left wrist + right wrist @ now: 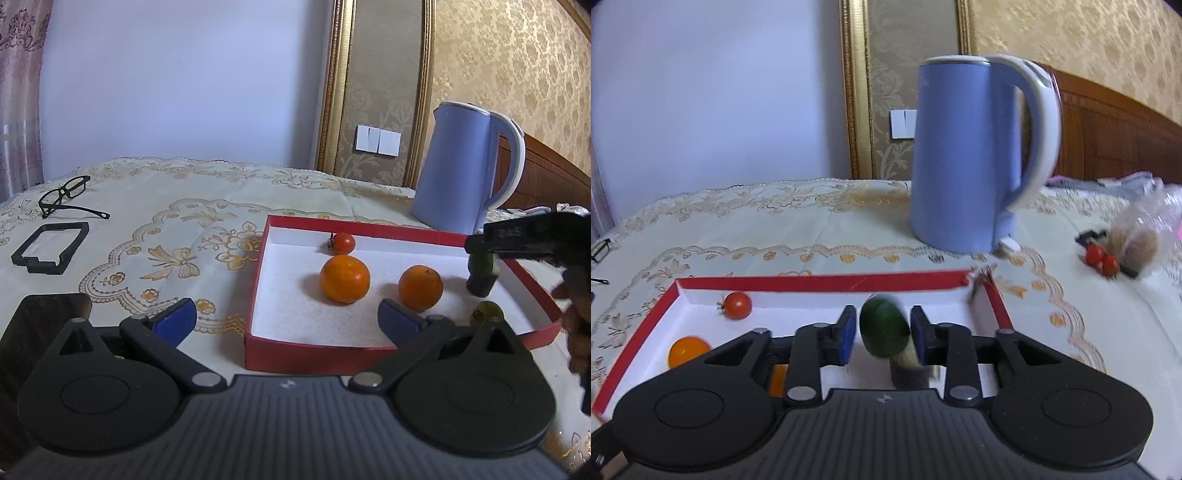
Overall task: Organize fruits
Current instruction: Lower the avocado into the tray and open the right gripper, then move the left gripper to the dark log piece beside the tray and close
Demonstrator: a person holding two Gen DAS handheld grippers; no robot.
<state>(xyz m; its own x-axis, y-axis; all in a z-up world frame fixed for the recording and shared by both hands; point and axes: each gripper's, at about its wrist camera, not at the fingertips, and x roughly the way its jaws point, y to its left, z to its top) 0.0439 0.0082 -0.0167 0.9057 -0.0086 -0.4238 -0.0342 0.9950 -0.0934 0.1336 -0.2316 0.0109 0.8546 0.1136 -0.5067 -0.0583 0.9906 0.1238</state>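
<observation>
Cucumber (884, 328) loose between parted right claw (882, 332) pads inside red box (820, 282) rim; left claw (288, 321) wide.

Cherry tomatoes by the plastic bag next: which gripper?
Right. The cherry tomatoes lie right of the red box, on the right gripper's side, and its jaws stand open around the green fruit. The left gripper, open and empty, sits at the box's left.
</observation>
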